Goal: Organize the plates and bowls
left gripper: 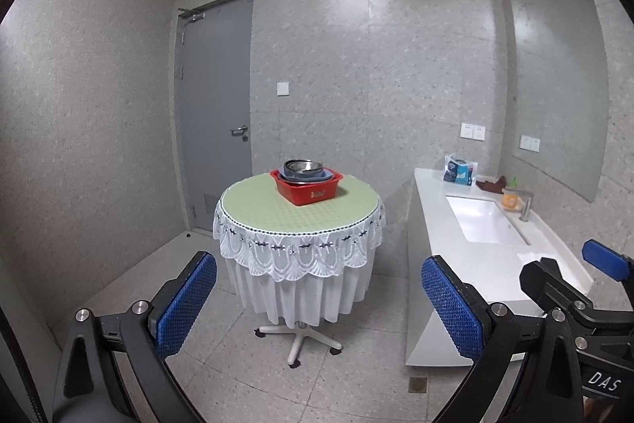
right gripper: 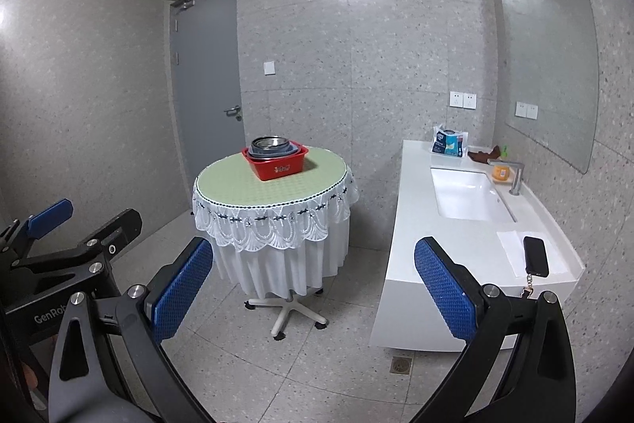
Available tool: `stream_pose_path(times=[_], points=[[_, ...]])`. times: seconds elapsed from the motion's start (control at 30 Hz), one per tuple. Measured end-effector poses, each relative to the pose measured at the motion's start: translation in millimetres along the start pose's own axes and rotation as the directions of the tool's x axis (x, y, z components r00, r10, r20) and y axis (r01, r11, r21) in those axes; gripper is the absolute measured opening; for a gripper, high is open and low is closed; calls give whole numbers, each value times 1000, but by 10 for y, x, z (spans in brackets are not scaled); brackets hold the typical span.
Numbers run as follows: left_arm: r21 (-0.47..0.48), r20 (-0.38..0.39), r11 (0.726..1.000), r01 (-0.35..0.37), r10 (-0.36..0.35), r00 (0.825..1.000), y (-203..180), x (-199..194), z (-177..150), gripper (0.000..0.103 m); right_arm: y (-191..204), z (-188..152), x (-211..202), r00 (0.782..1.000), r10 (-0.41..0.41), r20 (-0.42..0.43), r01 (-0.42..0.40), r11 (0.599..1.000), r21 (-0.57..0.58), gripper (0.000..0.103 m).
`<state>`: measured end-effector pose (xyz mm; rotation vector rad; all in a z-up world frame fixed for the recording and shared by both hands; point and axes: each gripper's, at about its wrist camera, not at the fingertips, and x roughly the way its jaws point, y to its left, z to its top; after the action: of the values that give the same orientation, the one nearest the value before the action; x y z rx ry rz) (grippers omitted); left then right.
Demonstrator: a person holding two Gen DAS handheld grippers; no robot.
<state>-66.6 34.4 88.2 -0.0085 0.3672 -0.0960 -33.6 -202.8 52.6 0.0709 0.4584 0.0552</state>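
A red plastic basin [left gripper: 308, 188] [right gripper: 276, 161] stands on the far side of a round table [left gripper: 261, 209] [right gripper: 233, 189] with a green top and white lace cloth. Stacked metal bowls [left gripper: 304, 166] [right gripper: 270, 142] and a blue-grey dish sit inside it. My left gripper [left gripper: 319, 300] is open and empty, well short of the table and above the floor. My right gripper [right gripper: 313, 284] is open and empty too, equally far back. Each gripper shows at the edge of the other's view.
A white counter [left gripper: 432, 209] [right gripper: 412, 209] with a sink [left gripper: 481, 219] [right gripper: 463, 195] and tap runs along the right wall. On it are a tissue pack [right gripper: 449, 141], a brown cloth, an orange item and a black phone [right gripper: 535, 255]. A grey door [left gripper: 216, 106] is behind the table. A floor drain [right gripper: 399, 364] lies below.
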Motion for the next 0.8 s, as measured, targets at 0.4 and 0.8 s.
stream_pose_path(times=[0.4, 0.8], points=[[-4, 12, 1000, 6, -6, 1000, 90, 61, 17, 102, -15, -21, -49, 1000, -6, 8, 6, 1000, 1, 103], [-1, 20, 1000, 3, -3, 1000, 149, 133, -19, 102, 30, 16, -51, 1000, 1, 12, -1, 1000, 3, 103]])
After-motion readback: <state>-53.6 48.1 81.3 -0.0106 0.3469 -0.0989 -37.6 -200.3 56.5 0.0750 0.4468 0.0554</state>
